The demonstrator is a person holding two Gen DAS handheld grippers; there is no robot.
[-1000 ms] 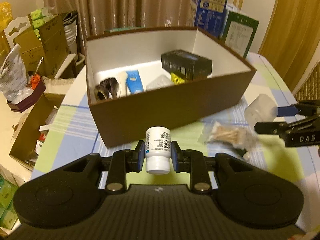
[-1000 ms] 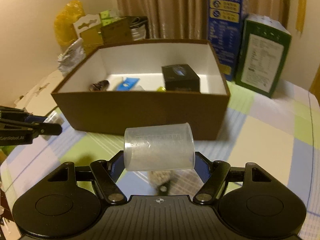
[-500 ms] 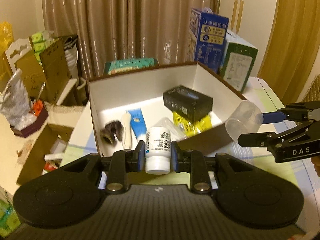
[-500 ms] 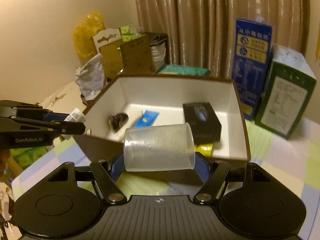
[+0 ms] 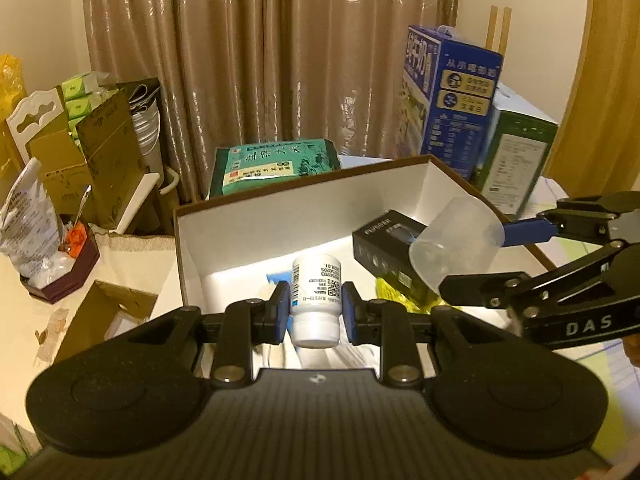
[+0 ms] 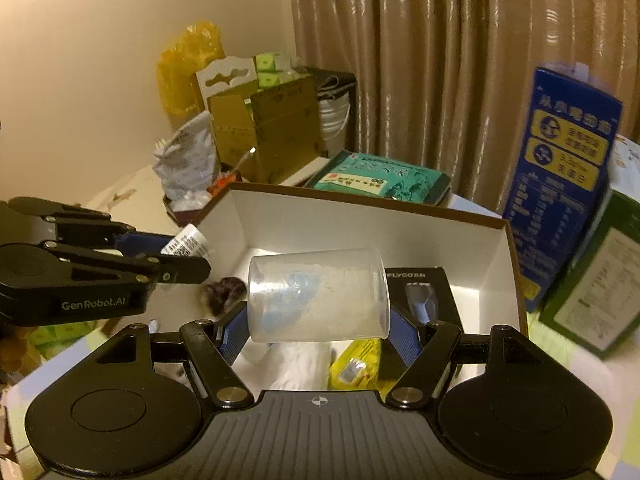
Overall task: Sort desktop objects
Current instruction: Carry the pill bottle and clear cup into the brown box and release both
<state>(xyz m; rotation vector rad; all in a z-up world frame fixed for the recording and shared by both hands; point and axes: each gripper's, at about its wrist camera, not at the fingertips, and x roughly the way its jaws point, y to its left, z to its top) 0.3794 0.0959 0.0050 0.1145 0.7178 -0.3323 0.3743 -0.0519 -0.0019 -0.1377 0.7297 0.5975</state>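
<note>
Left gripper [image 5: 315, 312] clamped narrow on white pill bottle [image 5: 316, 300], held cap toward camera over brown box [image 5: 304, 208]. Right gripper [image 6: 318, 316] spread wide, gripping clear plastic cup [image 6: 318, 294] sideways, also above box. Ahead of right fingers: black carton [image 6: 424, 300], yellow packet [image 6: 356, 364], dark furry item [image 6: 224, 294], possibly a hair tie. 2 grippers side by side.

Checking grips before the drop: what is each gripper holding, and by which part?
Left gripper clamps the white pill bottle by its sides near the cap. Right gripper holds the clear plastic cup, lying sideways, across its wall.
</note>
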